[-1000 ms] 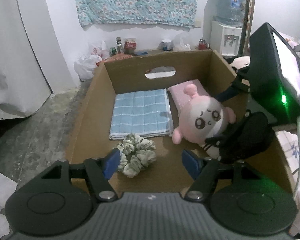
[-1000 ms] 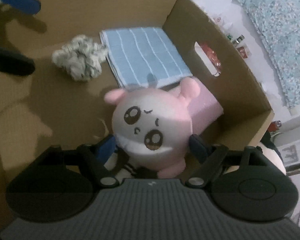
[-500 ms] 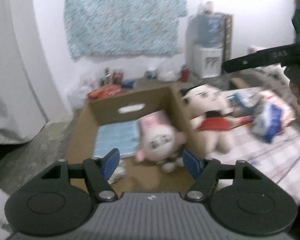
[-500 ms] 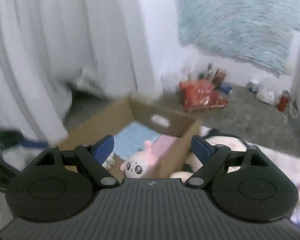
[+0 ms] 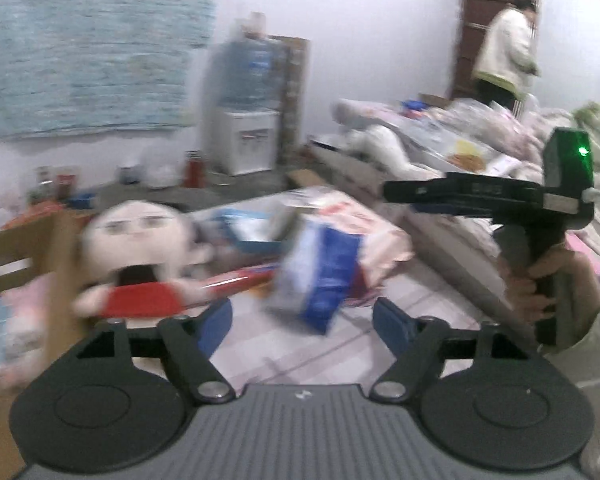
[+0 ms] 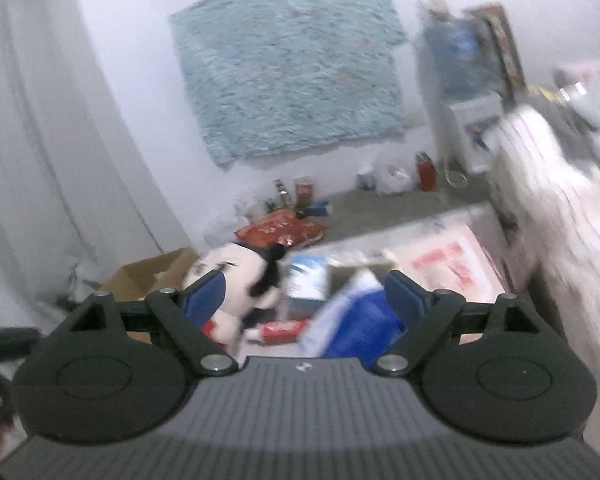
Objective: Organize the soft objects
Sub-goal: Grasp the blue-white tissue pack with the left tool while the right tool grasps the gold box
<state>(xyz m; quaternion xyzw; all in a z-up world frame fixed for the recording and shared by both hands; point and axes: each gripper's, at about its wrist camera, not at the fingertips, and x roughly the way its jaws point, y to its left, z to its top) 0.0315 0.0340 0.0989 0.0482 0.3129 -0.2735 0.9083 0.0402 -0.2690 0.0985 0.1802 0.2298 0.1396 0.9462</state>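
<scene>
From the left wrist view, everything is smeared with motion blur. The left tongs (image 5: 302,322) stand spread wide with nothing between the blue pads (image 5: 216,322). Just past them a doll (image 5: 138,252) with a pale round face and a red top sits on the checked bed cover (image 5: 284,354), right against the outer wall of the cardboard box (image 5: 24,248). A pink plush (image 5: 22,308) shows inside the box at the left edge, too blurred to make out more. To the doll's right a blue and white packet (image 5: 320,276) leans on a flat pink and white pack (image 5: 364,232). Off to the right a hand (image 5: 540,280) grips the handle of the other tool, whose green light (image 5: 583,152) glows. Behind, a water dispenser (image 5: 248,108) stands by the wall under a hanging blue cloth (image 5: 88,48), and a person (image 5: 504,48) stands at a dark door.

From the right wrist view, equally blurred, the right tongs (image 6: 304,296) are also parted and grip nothing. The doll (image 6: 236,276) shows behind the left pad, with the box (image 6: 148,272) beside it and the blue and white packet (image 6: 360,324) behind the right pad. A red snack bag (image 6: 278,230) lies on the floor by the wall, below the blue cloth (image 6: 288,60).
</scene>
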